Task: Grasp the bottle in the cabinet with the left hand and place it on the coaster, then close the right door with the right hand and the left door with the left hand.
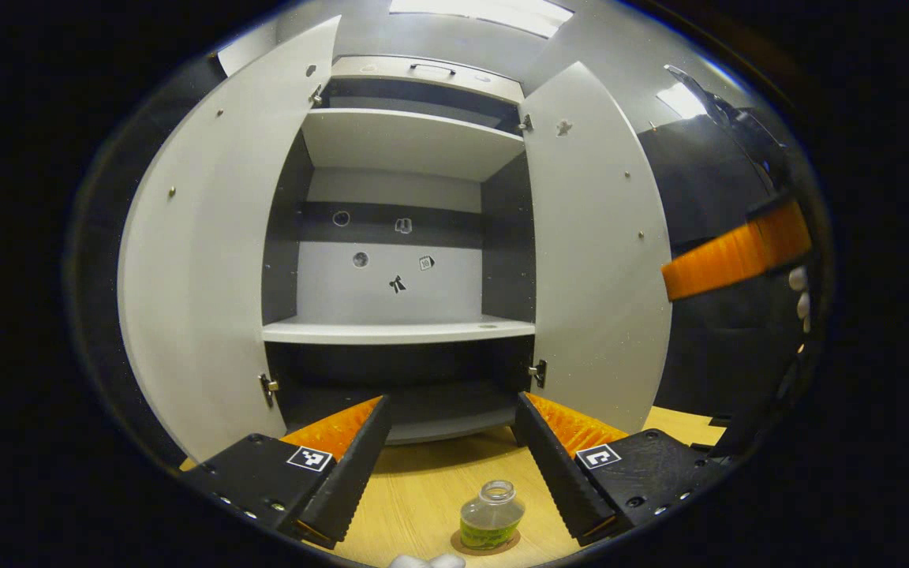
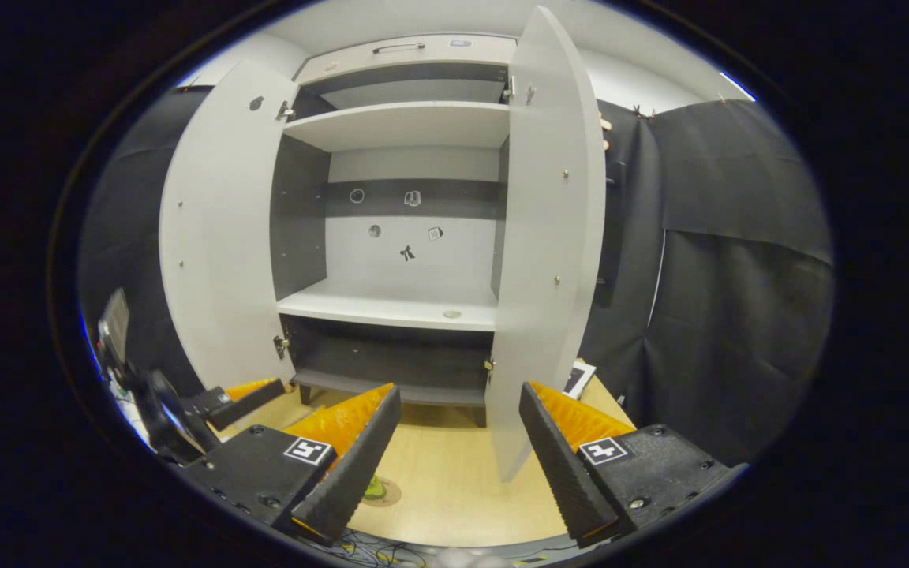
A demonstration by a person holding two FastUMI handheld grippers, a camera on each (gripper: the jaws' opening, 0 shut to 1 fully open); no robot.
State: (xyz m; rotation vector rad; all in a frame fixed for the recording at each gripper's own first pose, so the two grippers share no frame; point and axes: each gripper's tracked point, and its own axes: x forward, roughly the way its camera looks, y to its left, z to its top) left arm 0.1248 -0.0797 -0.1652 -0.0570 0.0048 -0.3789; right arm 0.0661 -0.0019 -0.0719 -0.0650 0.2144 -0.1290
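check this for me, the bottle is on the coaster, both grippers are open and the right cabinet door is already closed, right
Not quite: the right door stands open, as the right gripper view shows. The bottle does sit on the coaster, and the left gripper and right gripper are open.

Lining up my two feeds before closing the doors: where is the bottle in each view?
Left gripper view: bottle bottom centre, on the coaster, between the open fingers.
Right gripper view: mostly hidden behind the left finger; a green bit beside it.
Shared landmark: the right door.
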